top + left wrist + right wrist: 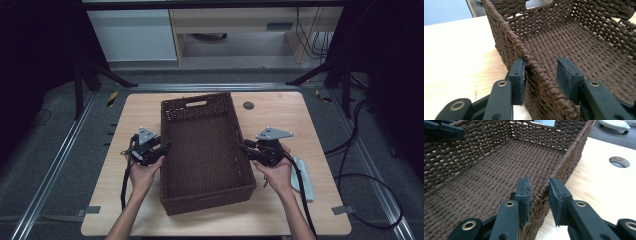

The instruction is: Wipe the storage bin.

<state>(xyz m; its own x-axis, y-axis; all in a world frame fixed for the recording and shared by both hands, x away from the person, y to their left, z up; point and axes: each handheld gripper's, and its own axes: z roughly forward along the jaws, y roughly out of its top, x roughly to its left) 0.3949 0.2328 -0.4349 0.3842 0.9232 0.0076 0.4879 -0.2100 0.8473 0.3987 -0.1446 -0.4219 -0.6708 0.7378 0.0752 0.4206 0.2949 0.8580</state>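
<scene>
1. Woven brown basket (205,150) sits near the middle of the pale wooden bench (125,185), its long sides running away from the person, with a handle cut-out in the far end wall
2. Left claw (162,146) meets the basket's left long wall about halfway along it; in the left gripper view the braided rim (534,67) runs between the two black jaws, one jaw outside the wall and one inside
3. On that side the outer pad (520,80) touches the weave just under the rim, while the inner pad (565,75) stands a little off it, so the claw is half closed around the wall and not yet pinching it
4. Right claw (243,147) meets the right long wall opposite; in the right gripper view the rim (544,192) passes between narrow-set jaws, the inner pad (524,192) against the weave and the outer pad (555,195) at the rim's outside, closed on the wall
5. Round hole (248,105) in the bench lies just beyond the basket's far right corner
6. Pale flat object (304,177) lies on the bench beside the person's right hand (277,172)
</scene>
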